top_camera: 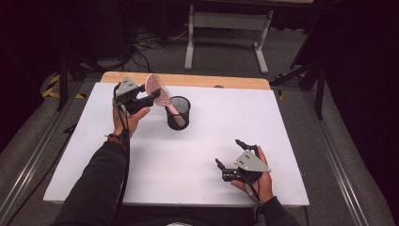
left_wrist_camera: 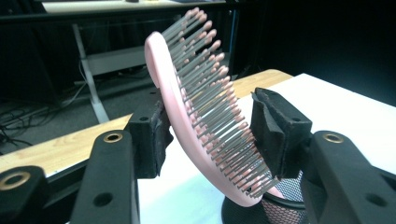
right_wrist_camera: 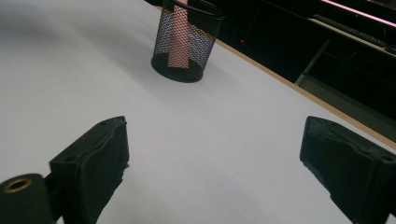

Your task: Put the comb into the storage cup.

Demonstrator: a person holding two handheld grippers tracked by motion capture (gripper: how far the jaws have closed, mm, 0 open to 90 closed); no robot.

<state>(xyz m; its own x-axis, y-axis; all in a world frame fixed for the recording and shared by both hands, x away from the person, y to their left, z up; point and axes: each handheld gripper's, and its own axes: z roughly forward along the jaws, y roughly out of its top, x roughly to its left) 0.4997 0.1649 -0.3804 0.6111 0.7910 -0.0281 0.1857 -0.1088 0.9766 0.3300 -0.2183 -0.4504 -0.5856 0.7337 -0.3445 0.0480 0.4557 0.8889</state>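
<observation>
- A white bench (top_camera: 188,155) with a wooden strip along its far edge is seen in the high view, set on a grey carpeted floor (top_camera: 301,61); a light-coloured frame of another table (top_camera: 228,21) stands beyond it
- A black mesh cup (top_camera: 178,113) is stood upright on the far left part of the bench, well apart from the near edge; in the right gripper view the cup (right_wrist_camera: 184,39) is seen far ahead with a pink handle showing through its mesh
- A pink hairbrush (top_camera: 160,94) is held tilted, its handle lowered into the cup and its bristled head raised above the rim, leaning away to the left; in the left gripper view the hairbrush (left_wrist_camera: 205,116) is seen with its grey, pink-tipped bristles facing the right-hand finger
- The left gripper (top_camera: 148,96) is held just left of the cup, and its fingers (left_wrist_camera: 149,135) are pinched on the head of the hairbrush, one on the pink back and the other against the bristles
- The right gripper (top_camera: 230,153) is held low over the near right part of the bench, well apart from the cup; its fingers (right_wrist_camera: 100,158) are spread wide, with bare bench between them
</observation>
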